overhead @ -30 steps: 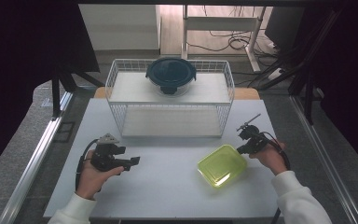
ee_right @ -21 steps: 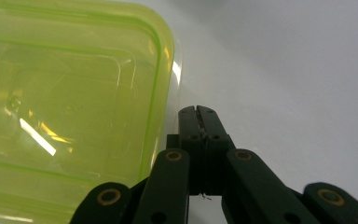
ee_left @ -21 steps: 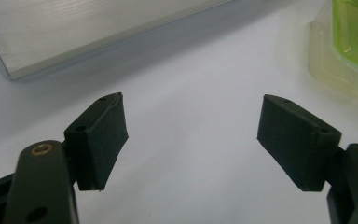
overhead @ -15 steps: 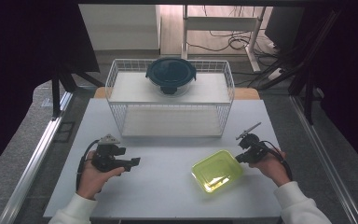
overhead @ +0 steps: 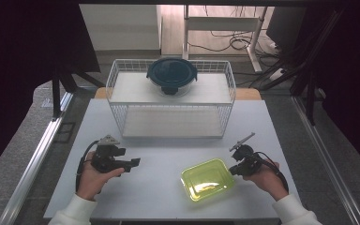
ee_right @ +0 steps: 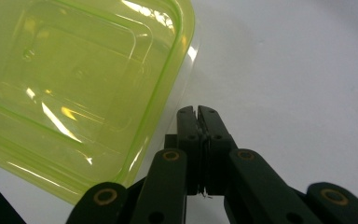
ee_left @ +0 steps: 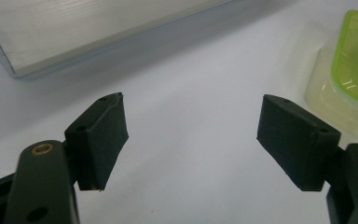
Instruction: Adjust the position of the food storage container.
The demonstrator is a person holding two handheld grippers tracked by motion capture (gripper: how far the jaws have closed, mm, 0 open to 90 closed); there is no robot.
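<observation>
Yellow-green see-through plastic container [overhead: 208,179] sits lower right of centre on the white table [overhead: 159,201].
Right gripper [ee_right: 198,111] jaws pressed together beside its rim, gripping nothing; left gripper [ee_left: 191,140] at lower left, jaws spread wide.

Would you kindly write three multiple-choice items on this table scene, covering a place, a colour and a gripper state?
1. Where does the dark round container sit?
A. on top of the wire rack
B. inside the rack
C. on the table
2. What colour is the rectangular container near the right gripper?
A. blue
B. yellow-green
C. red
3. How do the left gripper fingers stand?
A. shut
B. clamped on the container
C. wide apart, holding nothing

Answers: 1 A, the high view shows it on the top shelf. 2 B, it is translucent yellow-green. 3 C, bare table shows between the fingers.
</observation>
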